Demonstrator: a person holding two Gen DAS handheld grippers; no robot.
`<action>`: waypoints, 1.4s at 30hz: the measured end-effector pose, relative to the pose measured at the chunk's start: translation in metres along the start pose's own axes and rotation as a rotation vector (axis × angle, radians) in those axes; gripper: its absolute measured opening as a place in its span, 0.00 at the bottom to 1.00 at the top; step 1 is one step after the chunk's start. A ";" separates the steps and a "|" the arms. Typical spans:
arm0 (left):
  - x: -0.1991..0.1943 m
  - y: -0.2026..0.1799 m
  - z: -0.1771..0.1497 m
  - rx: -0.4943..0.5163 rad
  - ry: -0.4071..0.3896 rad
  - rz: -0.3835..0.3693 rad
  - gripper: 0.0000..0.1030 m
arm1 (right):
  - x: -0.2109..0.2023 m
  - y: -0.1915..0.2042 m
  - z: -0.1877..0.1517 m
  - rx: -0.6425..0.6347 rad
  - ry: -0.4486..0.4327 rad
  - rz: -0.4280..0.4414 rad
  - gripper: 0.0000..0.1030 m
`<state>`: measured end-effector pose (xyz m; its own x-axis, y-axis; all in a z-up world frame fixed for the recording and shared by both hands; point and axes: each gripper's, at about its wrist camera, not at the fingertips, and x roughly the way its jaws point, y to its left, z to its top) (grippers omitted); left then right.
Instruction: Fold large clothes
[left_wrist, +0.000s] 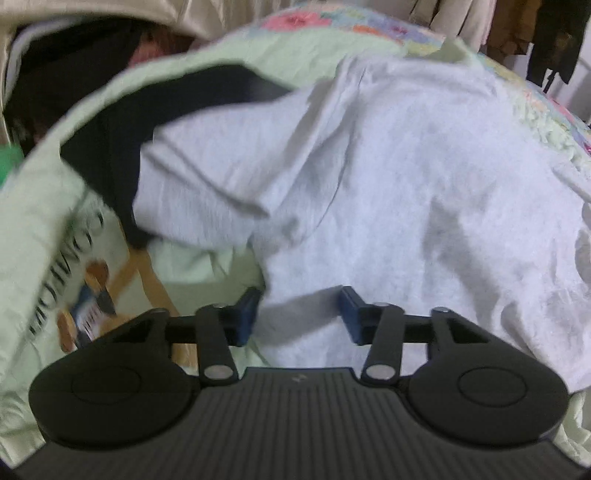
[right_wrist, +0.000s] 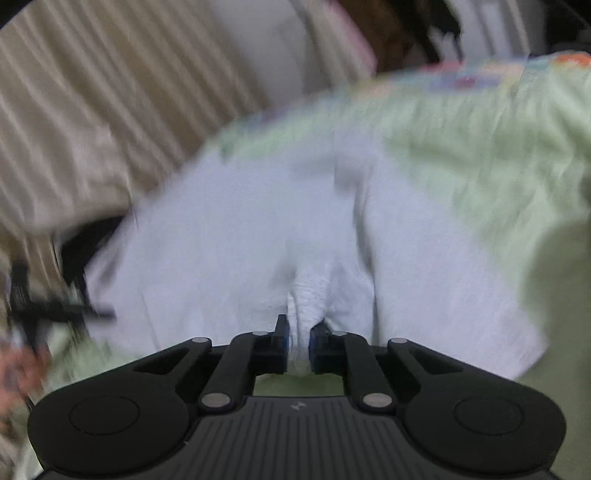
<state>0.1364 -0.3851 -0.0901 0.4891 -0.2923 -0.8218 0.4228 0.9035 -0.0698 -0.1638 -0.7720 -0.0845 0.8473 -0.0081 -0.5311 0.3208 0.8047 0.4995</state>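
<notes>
A large white garment (left_wrist: 388, 177) lies rumpled on a pale green bedspread (left_wrist: 40, 206). One sleeve is folded across towards the left, over a black cloth (left_wrist: 122, 122). My left gripper (left_wrist: 300, 314) is open, its blue pads just above the garment's near edge, holding nothing. In the right wrist view the same white garment (right_wrist: 240, 229) spreads ahead, blurred. My right gripper (right_wrist: 298, 341) is shut on a pinched fold of the white garment (right_wrist: 309, 295) at its near edge.
The bedspread has a printed cartoon and letters (left_wrist: 88, 291) at the left and a flowered border (left_wrist: 295, 18) at the far side. Beige curtains (right_wrist: 74, 110) hang to the left. Dark clothes (left_wrist: 554, 40) hang at the far right.
</notes>
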 end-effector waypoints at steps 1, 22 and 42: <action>-0.011 0.004 0.003 -0.011 -0.022 -0.024 0.33 | -0.008 0.002 0.005 -0.003 -0.029 -0.003 0.10; 0.047 0.046 -0.043 -0.744 0.390 -0.412 1.00 | -0.006 0.010 0.008 0.005 -0.044 -0.046 0.12; -0.003 -0.017 -0.007 -0.313 0.085 -0.120 0.19 | 0.020 -0.024 0.006 0.114 0.036 0.038 0.11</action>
<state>0.1226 -0.3975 -0.0908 0.3793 -0.3868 -0.8406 0.2126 0.9206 -0.3277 -0.1519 -0.7950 -0.1029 0.8448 0.0443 -0.5332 0.3364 0.7310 0.5937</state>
